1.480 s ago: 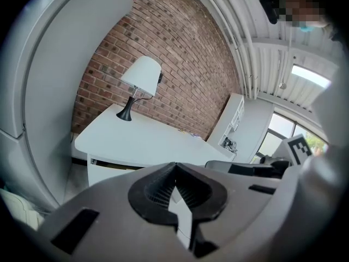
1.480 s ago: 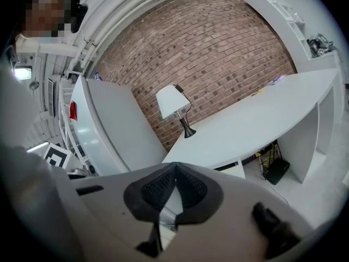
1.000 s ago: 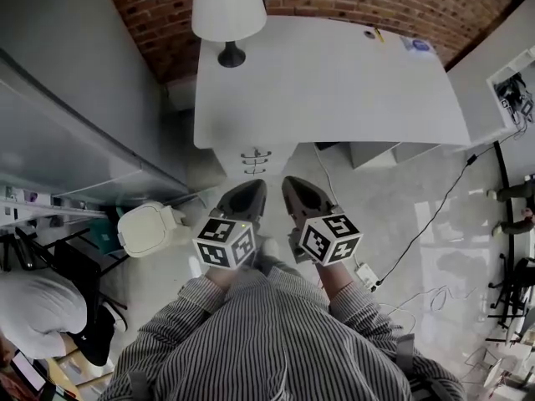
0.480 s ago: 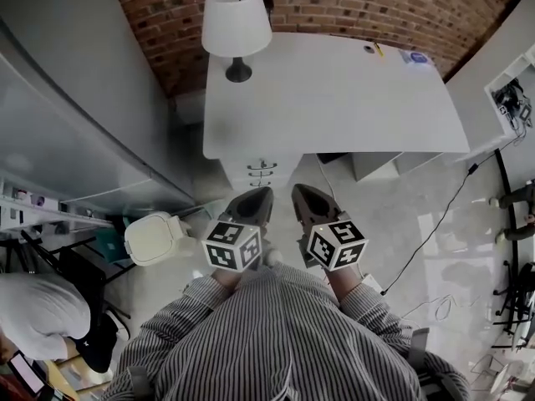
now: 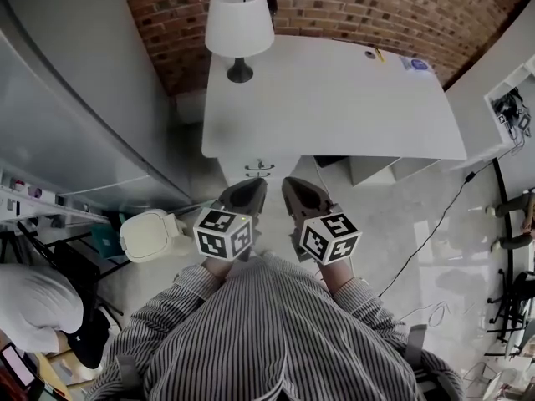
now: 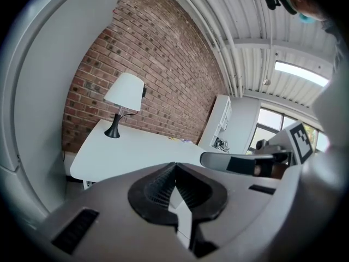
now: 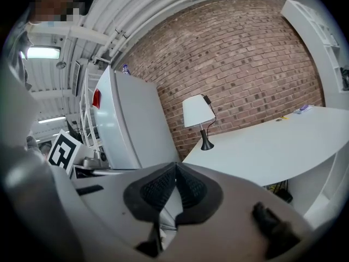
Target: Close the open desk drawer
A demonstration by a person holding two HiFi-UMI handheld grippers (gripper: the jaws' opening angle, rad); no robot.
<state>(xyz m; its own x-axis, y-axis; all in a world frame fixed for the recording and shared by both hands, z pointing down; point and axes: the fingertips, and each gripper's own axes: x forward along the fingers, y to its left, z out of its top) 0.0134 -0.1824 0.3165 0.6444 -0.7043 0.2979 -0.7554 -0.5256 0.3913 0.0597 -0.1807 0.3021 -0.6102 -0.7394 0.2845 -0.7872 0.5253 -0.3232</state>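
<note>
A white desk (image 5: 334,98) stands against a brick wall, with a white lamp (image 5: 239,23) on its back left corner. Below the desk's front left edge a white drawer unit (image 5: 257,170) pokes out, its dark handles just showing; I cannot tell which drawer is open. My left gripper (image 5: 253,185) and right gripper (image 5: 292,185) hang side by side in front of that unit, short of it, both shut and empty. In the left gripper view the left gripper (image 6: 174,166) points over the desk (image 6: 136,149). The right gripper (image 7: 175,166) faces the lamp (image 7: 198,112).
A tall grey-white cabinet (image 5: 75,132) lines the left side. A cream lidded bin (image 5: 149,234) sits on the floor left of my left gripper. A black cable (image 5: 435,224) runs across the floor at right. Another person (image 5: 38,299) crouches at lower left. Small items (image 5: 415,63) lie on the desk's far right corner.
The desk and drawer unit have drawn closer to me and fewer drawer handles show below the desk edge. Both grippers stay shut, side by side.
</note>
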